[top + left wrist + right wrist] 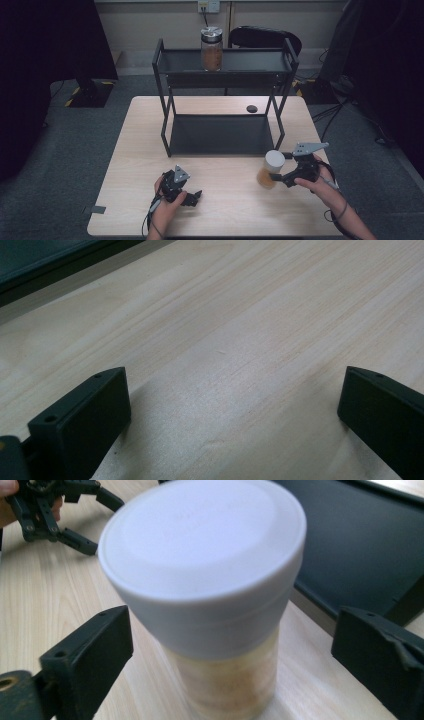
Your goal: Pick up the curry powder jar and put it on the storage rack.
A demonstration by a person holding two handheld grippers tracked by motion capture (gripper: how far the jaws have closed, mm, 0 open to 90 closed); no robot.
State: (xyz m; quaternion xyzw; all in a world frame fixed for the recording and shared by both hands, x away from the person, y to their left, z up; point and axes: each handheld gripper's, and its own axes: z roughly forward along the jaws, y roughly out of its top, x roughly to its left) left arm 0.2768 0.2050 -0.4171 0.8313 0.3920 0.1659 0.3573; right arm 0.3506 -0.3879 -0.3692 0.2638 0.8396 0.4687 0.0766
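Near the tabletop's right edge, the open right gripper [230,645] is straddling a white-lidded jar [220,605], likely rigid, smooth, best gripped below the lid.

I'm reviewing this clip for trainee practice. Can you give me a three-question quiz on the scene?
1. True or false: the right gripper has its jaws on either side of the white-lidded jar.
2. Where does the metal-lidded jar stand? A) top shelf of the black rack B) table C) floor
3. What lies between the left gripper's jaws?

Key
1. True; no pad visibly presses on it.
2. A
3. Bare tabletop; the jaws stand wide open.
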